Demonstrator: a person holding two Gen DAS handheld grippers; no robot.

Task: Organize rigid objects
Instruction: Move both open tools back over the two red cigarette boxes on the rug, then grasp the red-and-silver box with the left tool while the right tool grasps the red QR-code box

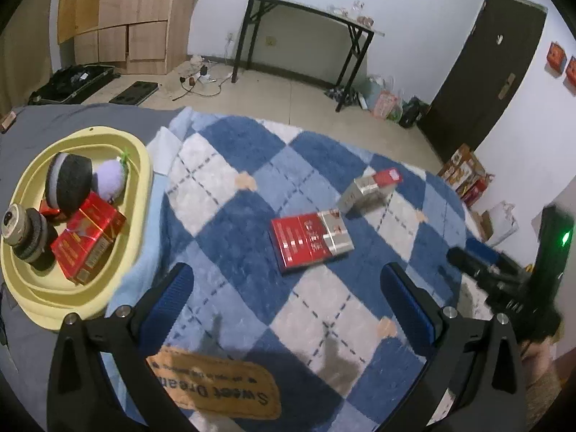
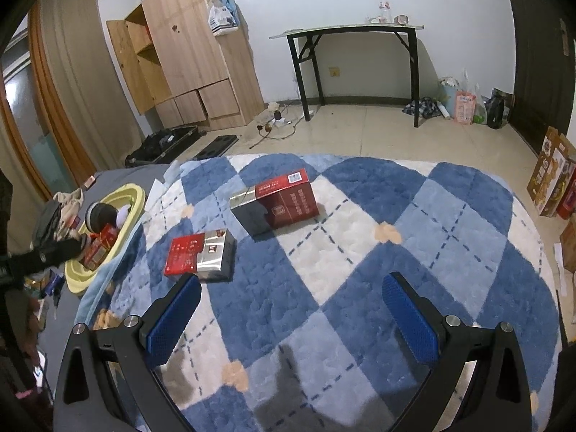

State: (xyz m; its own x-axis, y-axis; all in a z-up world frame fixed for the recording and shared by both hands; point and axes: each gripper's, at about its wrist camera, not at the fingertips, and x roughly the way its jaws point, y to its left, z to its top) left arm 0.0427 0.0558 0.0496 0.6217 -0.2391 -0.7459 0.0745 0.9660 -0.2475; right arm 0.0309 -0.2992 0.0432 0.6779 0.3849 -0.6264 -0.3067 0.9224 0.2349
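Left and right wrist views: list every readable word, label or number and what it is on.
"Sweet Dream", upside down, last letters cut off: orange patch on the checked blanket.
Red boxes: flat box, far box, box in the yellow basin: print too blurred to read.
Nothing else is legible.

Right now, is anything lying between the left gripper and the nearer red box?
No. In the left wrist view, only bare checked rug separates the open left gripper from the red box.

Blue checked blanket [image 2: 360,252], open pile along its near and right edges, flat red box [image 2: 199,253] left of centre, second red box [image 2: 279,203] beyond it, clear lane between them, crowded yellow basin [image 1: 144,165] off the left edge.
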